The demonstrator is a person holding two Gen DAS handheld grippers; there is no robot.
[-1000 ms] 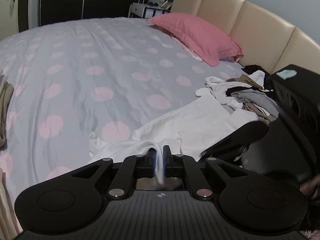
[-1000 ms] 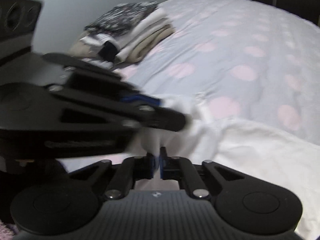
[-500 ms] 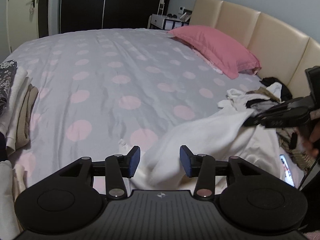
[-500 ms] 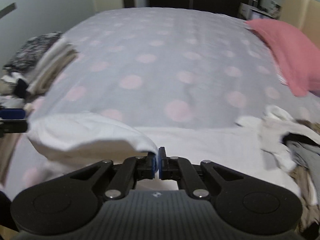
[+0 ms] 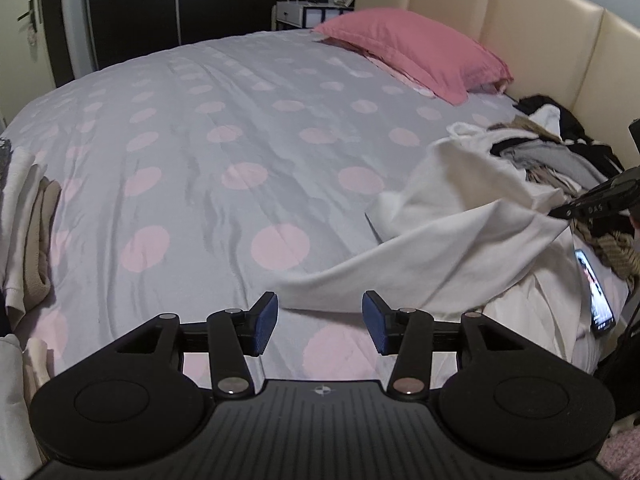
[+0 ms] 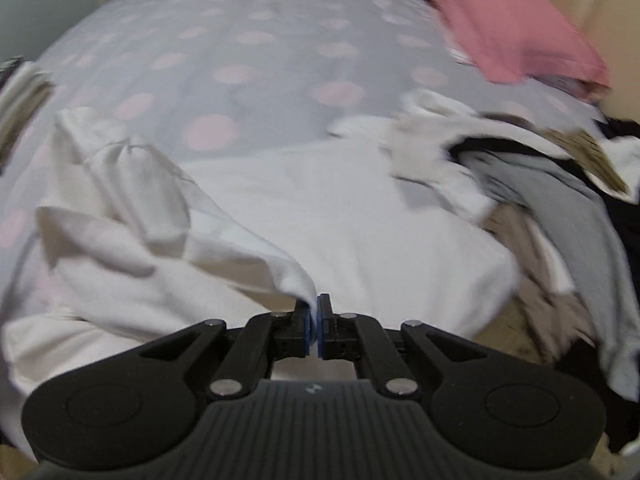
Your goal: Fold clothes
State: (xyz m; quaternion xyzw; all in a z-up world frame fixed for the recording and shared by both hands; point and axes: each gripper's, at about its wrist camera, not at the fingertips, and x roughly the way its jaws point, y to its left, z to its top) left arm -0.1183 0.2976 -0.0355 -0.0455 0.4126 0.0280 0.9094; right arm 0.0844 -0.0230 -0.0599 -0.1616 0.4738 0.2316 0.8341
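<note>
Bed [image 5: 200,128], grey cover with pink dots, fills most of both views; padded cream headboard [image 5: 520,20] along the right edge in the left wrist view. Pink pillow [image 5: 412,54] at the head end, up against the headboard. White garment [image 5: 452,248] spread over the near right part of the bed, one edge lifted and pulled taut toward the right, the rest draped flat on the cover; same garment [image 6: 340,220] in the right wrist view, bunched and rumpled on its left side. Heap of unfolded clothes [image 5: 560,156], black, grey, tan and white, just beyond the garment near the headboard. Stack of folded clothes [image 5: 28,232] at the left edge of the bed, well apart from the garment. Phone [image 5: 596,292] with lit screen lying at the near right, beside the garment's edge. Left gripper [image 5: 318,324] spread wide, jaws just been opening, nothing between them, only bed cover below; garment hem just ahead of the fingertips. Right gripper [image 6: 314,326] pressed together, pinching a fold of the white garment; cloth rises straight from the blue pads [image 6: 307,328]. Right wrist view motion-blurred.
</note>
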